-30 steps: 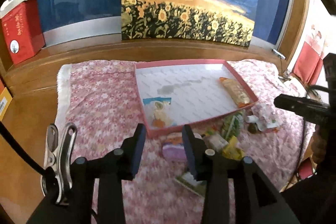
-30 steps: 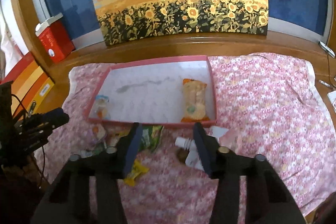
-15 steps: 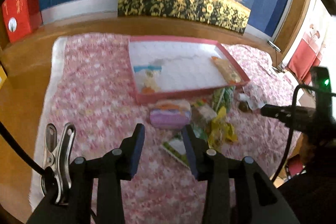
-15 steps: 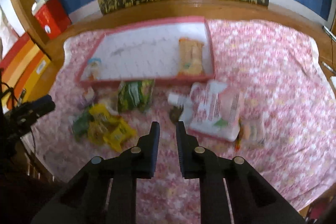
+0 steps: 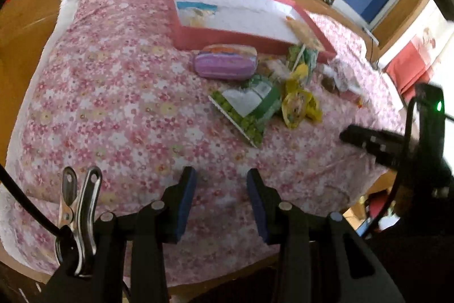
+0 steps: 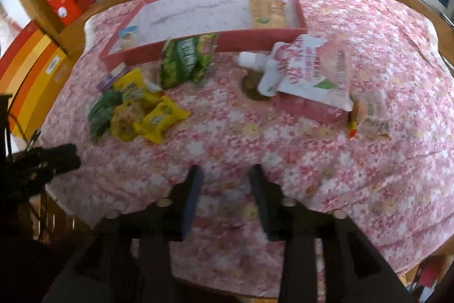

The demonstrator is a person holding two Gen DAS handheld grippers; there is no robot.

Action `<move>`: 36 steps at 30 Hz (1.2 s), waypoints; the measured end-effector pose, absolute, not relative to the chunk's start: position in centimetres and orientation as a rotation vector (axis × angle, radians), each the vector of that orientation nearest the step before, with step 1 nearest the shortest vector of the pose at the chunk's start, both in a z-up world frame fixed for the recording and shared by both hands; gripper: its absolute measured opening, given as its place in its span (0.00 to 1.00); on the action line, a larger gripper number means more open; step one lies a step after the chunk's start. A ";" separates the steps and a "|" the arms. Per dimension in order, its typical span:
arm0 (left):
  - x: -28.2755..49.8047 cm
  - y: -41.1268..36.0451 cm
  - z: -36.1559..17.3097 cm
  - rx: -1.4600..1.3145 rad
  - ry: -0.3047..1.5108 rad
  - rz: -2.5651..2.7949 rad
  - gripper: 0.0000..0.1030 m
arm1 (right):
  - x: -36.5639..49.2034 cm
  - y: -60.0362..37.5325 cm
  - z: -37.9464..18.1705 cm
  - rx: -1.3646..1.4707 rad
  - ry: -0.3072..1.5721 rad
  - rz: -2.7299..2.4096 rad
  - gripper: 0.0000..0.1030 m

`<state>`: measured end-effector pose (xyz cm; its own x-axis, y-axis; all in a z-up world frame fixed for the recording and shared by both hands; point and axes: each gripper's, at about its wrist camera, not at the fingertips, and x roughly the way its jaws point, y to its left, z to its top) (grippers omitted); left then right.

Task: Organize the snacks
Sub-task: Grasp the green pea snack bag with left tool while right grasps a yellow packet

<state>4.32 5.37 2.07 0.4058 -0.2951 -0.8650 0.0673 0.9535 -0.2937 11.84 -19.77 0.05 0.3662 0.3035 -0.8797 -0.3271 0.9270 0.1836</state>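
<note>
snacks lie scattered on the flowered cloth [image 6: 326,161] covering the surface, in front of the pink tray [image 6: 255,37]: yellow packets [image 6: 147,115], a green bag [image 6: 184,58], a white spout pouch [image 6: 306,70], and a purple pack [image 5: 225,63] just beside the tray wall. two packs already lie inside the tray. left gripper [image 5: 221,178] hangs over bare cloth, fingers partly apart, holding nothing. right gripper [image 6: 225,175] likewise, its fingers having just reopened, nothing between them.

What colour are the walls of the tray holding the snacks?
Pink walls on the tray, with a white patterned floor inside; clearest in the right wrist view.
</note>
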 end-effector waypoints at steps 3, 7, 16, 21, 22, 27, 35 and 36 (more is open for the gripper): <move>5.0 5.7 3.3 -0.210 1.085 -0.221 0.53 | 11.7 -19.8 0.2 -0.023 1.131 0.412 0.44; 7.1 3.8 4.3 -0.096 1.028 -0.255 0.66 | 11.8 -21.0 0.5 0.010 1.131 0.395 0.44; 9.1 -2.6 1.7 0.411 1.007 -0.300 0.54 | 12.1 -23.7 0.5 0.020 1.143 0.321 0.44; 8.0 -1.5 2.8 0.317 0.996 -0.335 0.52 | 11.9 -24.4 0.0 0.027 1.171 0.340 0.44; 7.7 -1.0 3.2 0.267 0.988 -0.326 0.52 | 12.1 -24.2 0.0 0.027 1.171 0.341 0.44; 6.5 1.4 4.2 0.011 0.942 -0.274 0.52 | 12.9 -23.9 0.2 0.024 1.159 0.359 0.44; 6.5 4.6 5.7 -0.126 0.867 -0.179 0.52 | 14.2 -21.9 1.6 0.050 1.102 0.542 0.43; 6.3 4.7 5.6 -0.124 0.874 -0.174 0.52 | 14.4 -21.3 1.7 0.037 1.098 0.564 0.43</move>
